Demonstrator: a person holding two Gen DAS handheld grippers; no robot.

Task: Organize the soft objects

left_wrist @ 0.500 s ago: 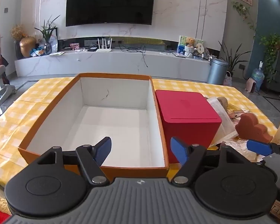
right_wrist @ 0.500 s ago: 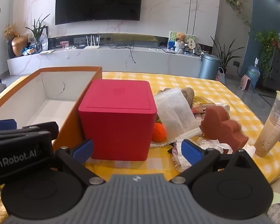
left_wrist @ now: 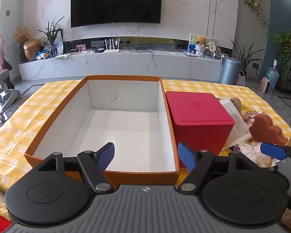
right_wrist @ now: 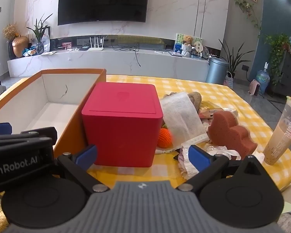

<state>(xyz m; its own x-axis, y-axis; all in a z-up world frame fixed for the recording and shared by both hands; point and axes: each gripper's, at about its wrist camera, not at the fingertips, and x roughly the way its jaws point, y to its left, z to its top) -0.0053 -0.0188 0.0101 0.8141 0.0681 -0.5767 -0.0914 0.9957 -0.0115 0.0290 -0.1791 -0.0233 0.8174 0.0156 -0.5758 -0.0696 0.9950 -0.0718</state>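
Yellow-checked cloth covers the bench (left_wrist: 213, 89). Orange open box (left_wrist: 126, 77) sits left, touching the red cube (right_wrist: 122, 124). Soft objects lie right of it: brown sponge (right_wrist: 230, 134), orange knitted ball (right_wrist: 164, 137). Left gripper (left_wrist: 146, 156) and right gripper (right_wrist: 143, 155) fingers stand apart, holding nothing.

Left claw (right_wrist: 19, 155) housing: "enRobot.AI". Cup (right_wrist: 281, 134): red Chinese print, unreadable.

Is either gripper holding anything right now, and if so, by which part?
Nothing is held. The left gripper and the right gripper are both open, with nothing between the blue pads.
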